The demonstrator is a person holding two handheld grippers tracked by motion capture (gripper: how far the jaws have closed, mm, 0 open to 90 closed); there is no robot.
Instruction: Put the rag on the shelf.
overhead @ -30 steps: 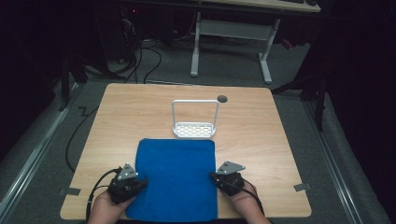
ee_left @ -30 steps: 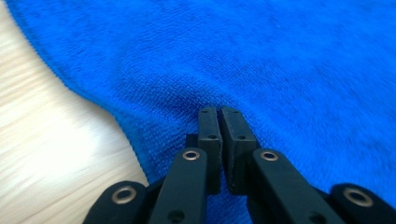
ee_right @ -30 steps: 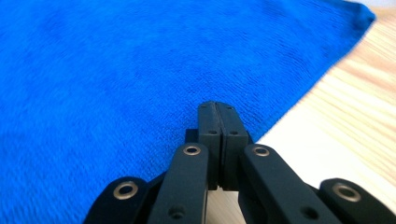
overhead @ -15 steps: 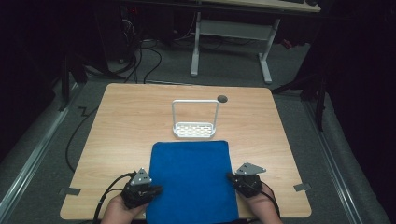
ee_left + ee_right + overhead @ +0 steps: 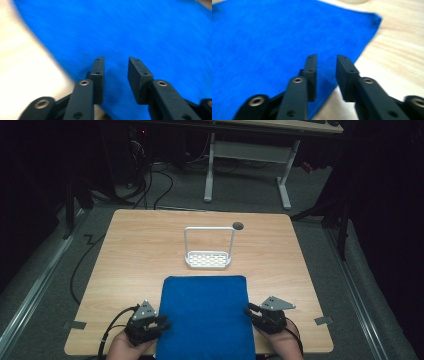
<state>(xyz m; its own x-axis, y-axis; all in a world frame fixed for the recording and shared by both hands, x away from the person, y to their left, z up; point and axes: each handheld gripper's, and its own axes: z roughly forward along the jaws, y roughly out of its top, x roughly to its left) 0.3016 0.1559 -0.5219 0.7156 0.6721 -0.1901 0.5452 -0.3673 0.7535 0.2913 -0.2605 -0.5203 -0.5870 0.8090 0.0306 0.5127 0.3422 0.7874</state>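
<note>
A blue towel (image 5: 205, 315) lies flat on the wooden table (image 5: 140, 250), its near end reaching past the front edge. My left gripper (image 5: 161, 324) sits at the towel's left edge near the front. In the left gripper view its jaws (image 5: 116, 60) stand apart over the blue towel (image 5: 150, 30) with nothing pressed between them. My right gripper (image 5: 248, 310) is at the towel's right edge. In the right gripper view it (image 5: 325, 57) is open above the towel's border (image 5: 262, 37). Both pairs of jaws have just been opening.
A white wire rack (image 5: 209, 251) with a tall handle stands just beyond the towel's far edge. A dark round hole (image 5: 238, 225) is behind it. Bare wood (image 5: 300, 270) lies to either side. Table legs and cables are on the floor beyond.
Both grippers and the towel shifted toward the near edge and a little right. Both pairs of jaws, earlier shut at the towel's side edges, now stand apart and the towel lies free.
</note>
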